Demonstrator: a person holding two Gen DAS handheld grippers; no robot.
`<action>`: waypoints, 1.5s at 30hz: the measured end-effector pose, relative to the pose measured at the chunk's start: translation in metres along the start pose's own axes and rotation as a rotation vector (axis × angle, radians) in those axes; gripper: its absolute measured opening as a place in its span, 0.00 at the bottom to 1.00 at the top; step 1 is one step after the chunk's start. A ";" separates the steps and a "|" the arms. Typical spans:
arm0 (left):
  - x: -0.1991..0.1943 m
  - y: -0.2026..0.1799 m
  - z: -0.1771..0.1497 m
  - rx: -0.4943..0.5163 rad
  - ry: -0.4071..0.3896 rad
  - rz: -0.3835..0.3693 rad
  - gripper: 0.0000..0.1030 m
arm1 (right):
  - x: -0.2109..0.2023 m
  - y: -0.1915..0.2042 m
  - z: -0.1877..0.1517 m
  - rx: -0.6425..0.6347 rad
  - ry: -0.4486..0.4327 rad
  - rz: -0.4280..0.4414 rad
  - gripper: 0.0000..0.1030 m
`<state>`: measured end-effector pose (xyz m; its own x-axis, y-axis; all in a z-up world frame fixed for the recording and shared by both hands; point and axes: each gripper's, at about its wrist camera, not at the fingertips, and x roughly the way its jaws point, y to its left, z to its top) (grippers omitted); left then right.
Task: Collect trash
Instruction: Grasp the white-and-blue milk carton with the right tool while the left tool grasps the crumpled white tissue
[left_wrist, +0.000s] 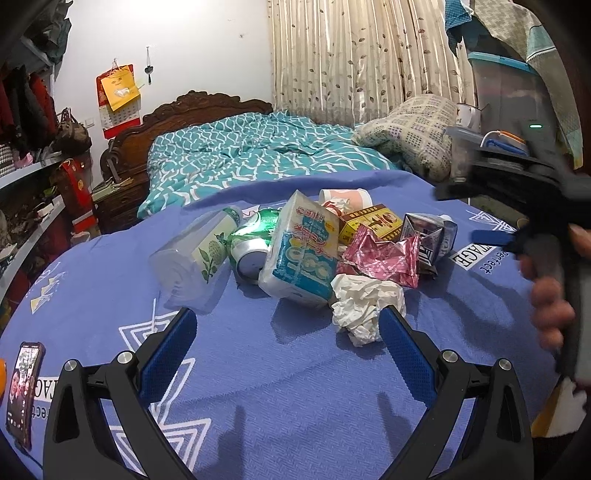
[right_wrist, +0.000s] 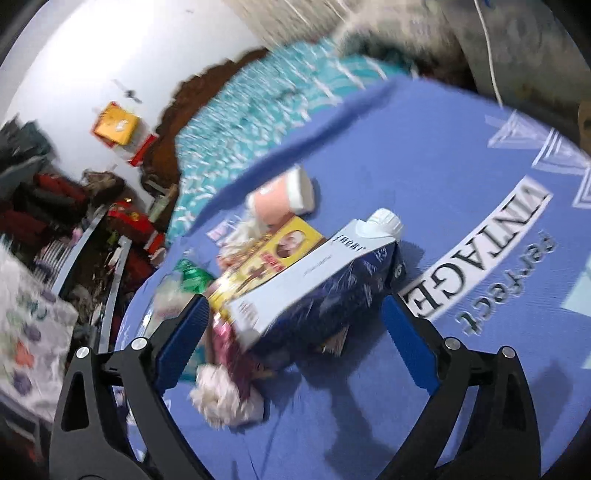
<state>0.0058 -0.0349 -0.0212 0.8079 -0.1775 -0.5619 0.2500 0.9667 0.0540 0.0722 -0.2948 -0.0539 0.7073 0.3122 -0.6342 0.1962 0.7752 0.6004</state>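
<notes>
Left wrist view: blue cloth bearing trash pile at centre; bed and curtain above. Left gripper and right gripper both gape, empty.

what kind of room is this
Most likely a bedroom in a home. A bed with a teal patterned quilt and a carved wooden headboard stands behind the blue cloth that holds the trash, with leaf-print curtains beyond and clothes hanging at the left.
</notes>
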 end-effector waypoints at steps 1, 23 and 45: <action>-0.001 0.000 0.000 0.003 -0.002 0.001 0.92 | 0.010 -0.003 0.006 0.039 0.029 -0.007 0.91; 0.009 0.015 -0.005 -0.038 0.037 -0.048 0.92 | -0.007 -0.021 0.023 -0.077 0.191 -0.082 0.19; 0.010 0.020 -0.006 -0.064 0.066 -0.056 0.92 | 0.059 0.018 0.012 -0.026 0.183 -0.095 0.88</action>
<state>0.0159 -0.0166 -0.0304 0.7560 -0.2209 -0.6162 0.2574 0.9658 -0.0306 0.1255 -0.2693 -0.0742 0.5507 0.3294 -0.7670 0.2371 0.8193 0.5221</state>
